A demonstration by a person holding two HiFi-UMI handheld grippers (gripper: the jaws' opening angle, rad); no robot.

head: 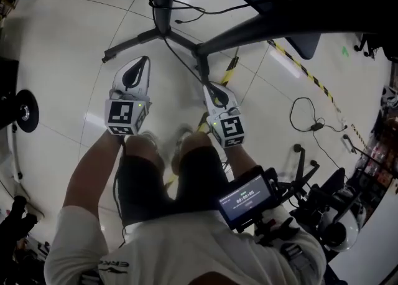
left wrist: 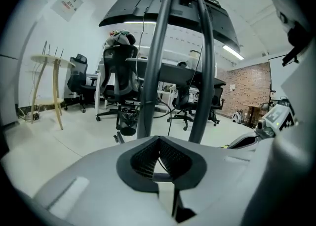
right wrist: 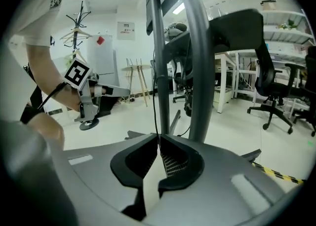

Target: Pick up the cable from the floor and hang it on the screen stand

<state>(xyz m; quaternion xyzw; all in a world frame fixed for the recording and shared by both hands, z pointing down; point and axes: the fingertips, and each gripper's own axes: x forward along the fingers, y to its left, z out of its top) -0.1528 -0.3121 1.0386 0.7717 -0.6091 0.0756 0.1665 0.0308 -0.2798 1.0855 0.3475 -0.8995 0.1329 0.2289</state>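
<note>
In the head view a loose black cable [head: 317,126] lies looped on the pale floor, far right of both grippers. The dark screen stand [head: 163,4] rises ahead, its legs spread on the floor. Another thin black cable [right wrist: 154,96] hangs along its pole [right wrist: 197,72] and crosses the floor [head: 183,60] toward my right gripper. My left gripper [head: 146,60] [left wrist: 158,139] is low before the stand, tips together and empty. My right gripper [head: 208,84] [right wrist: 158,143] is beside a stand leg, jaws a narrow slit apart. The thin cable lines up with that slit; contact is unclear.
Yellow-black tape [head: 298,69] runs across the floor on the right. Office chairs [left wrist: 121,79] and desks stand behind the stand, with a wooden stool [left wrist: 49,87] to the left. A round black base [head: 25,111] sits at the left edge. The person's legs are under the grippers.
</note>
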